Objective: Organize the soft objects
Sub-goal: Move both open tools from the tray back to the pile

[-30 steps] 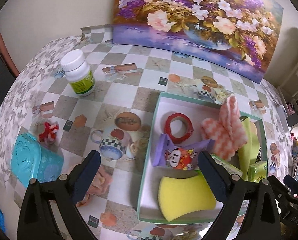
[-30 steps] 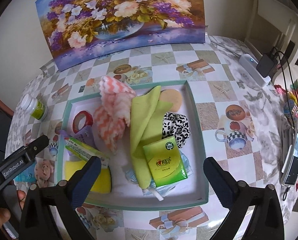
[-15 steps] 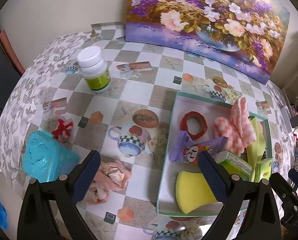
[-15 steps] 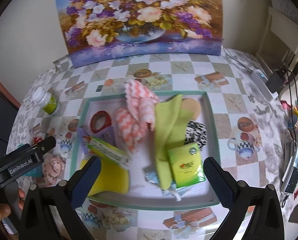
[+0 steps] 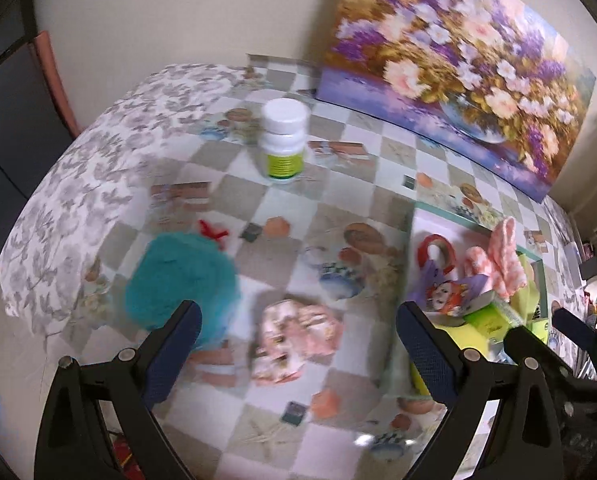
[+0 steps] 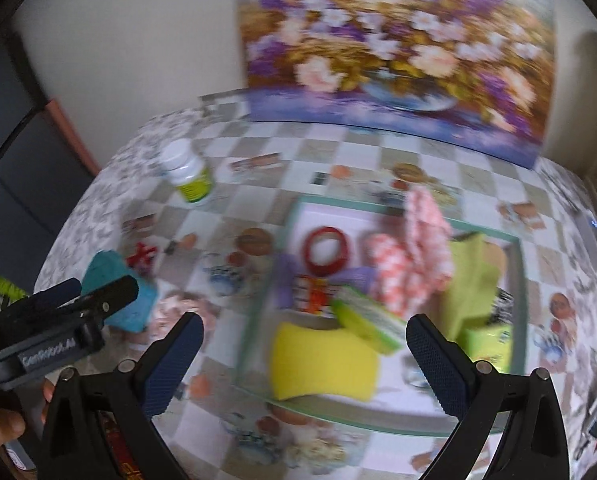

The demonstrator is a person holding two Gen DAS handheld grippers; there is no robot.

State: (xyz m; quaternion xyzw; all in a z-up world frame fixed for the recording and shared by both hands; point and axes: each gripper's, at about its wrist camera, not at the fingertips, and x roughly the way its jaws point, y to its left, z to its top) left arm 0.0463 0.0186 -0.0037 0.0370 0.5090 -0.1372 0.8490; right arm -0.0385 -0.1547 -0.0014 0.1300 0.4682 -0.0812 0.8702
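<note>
The worktop [image 5: 338, 432] wears a glossy printed covering; the yellow sponge [image 6: 322, 364] looks matt and porous, the white bottle [image 5: 283, 144] smooth plastic, the pink cloth [image 5: 294, 336] soft.

A home: patterned tablecloth [image 5: 98, 184], flower painting [image 5: 458, 68] against wall.

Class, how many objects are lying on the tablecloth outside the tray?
4: white bottle at the back, red clip beside teal sponge, pink cloth nearest the tray. The grippers may hide others.
</note>
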